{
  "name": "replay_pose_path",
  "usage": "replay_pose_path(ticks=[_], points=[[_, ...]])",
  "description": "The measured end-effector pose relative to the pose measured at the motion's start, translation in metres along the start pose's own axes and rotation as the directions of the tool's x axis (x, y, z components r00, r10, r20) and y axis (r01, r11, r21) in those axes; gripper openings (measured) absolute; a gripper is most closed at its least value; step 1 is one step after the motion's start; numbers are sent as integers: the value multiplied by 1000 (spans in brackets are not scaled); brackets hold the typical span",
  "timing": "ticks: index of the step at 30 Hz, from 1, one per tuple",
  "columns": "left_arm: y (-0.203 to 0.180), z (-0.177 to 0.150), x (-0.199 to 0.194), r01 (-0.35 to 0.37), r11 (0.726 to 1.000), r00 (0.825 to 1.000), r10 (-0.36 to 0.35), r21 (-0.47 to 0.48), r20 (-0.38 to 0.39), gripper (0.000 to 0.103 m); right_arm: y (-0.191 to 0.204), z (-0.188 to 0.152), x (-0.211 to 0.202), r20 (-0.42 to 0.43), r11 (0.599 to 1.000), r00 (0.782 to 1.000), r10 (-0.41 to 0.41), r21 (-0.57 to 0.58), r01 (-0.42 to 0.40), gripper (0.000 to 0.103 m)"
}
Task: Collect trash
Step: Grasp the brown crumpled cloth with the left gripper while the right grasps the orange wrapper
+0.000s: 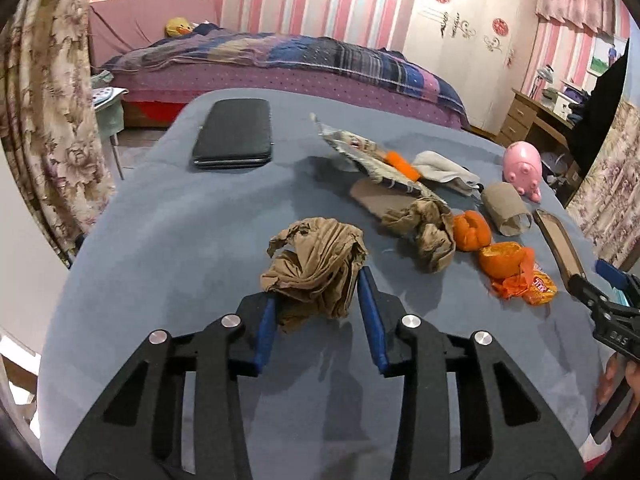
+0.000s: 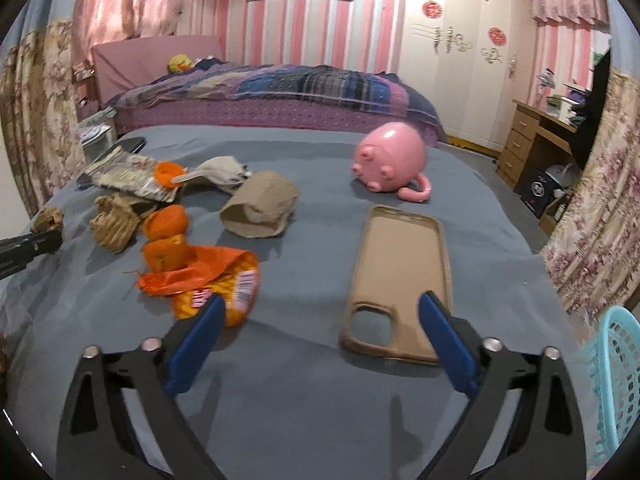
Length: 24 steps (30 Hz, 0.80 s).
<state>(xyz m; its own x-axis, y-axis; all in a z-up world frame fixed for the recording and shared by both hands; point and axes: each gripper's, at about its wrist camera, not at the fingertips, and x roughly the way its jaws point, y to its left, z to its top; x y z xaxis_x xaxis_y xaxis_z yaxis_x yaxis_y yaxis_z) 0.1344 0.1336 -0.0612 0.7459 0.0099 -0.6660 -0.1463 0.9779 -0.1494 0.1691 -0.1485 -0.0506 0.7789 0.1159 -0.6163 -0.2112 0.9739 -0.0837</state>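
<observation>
The left gripper (image 1: 316, 312) is closing around one brown paper ball (image 1: 316, 276), though its grip is unclear. The right gripper (image 2: 320, 336) is released. Orange peels (image 2: 166, 236) and a snack bag (image 2: 216, 284) (lots more) still wait.

Ahead of my gripper and to its left, a black phone (image 1: 233, 134) lies flat on the grey-blue bench (image 1: 168, 248). A tan phone case (image 2: 398, 276) lies just ahead between my right gripper's fingers, a pink pig toy (image 2: 389, 157) beyond it. A turquoise basket (image 2: 616, 380) stands at my right.
</observation>
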Motion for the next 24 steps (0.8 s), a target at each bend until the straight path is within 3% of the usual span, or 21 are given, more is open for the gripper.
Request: replay_pose_path(ticks=[6, 12, 15, 17, 19, 24], points=[[2, 2, 10, -1, 1000, 1000, 1, 7, -30, 36, 25, 7, 16, -56, 997, 996, 63, -33, -65, 81], [0, 0, 10, -23, 999, 999, 24, 28, -33, 37, 38, 15, 45, -161, 991, 980, 122, -28, -128, 64], [2, 0, 10, -14, 1000, 999, 14, 20, -29, 37, 38, 19, 51, -173, 984, 970, 172, -6, -176, 44], [3, 0, 9, -8, 1000, 1000, 9, 13, -26, 37, 43, 19, 50, -168, 979, 967, 193, -30, -200, 20], [2, 0, 8, -6, 1000, 1000, 6, 14, -23, 37, 50, 17, 42, -140, 979, 974, 178, -73, -189, 7], [0, 1, 4, -23, 1000, 1000, 23, 17, -13, 37, 38, 19, 15, -48, 986, 989, 138, -90, -142, 3]])
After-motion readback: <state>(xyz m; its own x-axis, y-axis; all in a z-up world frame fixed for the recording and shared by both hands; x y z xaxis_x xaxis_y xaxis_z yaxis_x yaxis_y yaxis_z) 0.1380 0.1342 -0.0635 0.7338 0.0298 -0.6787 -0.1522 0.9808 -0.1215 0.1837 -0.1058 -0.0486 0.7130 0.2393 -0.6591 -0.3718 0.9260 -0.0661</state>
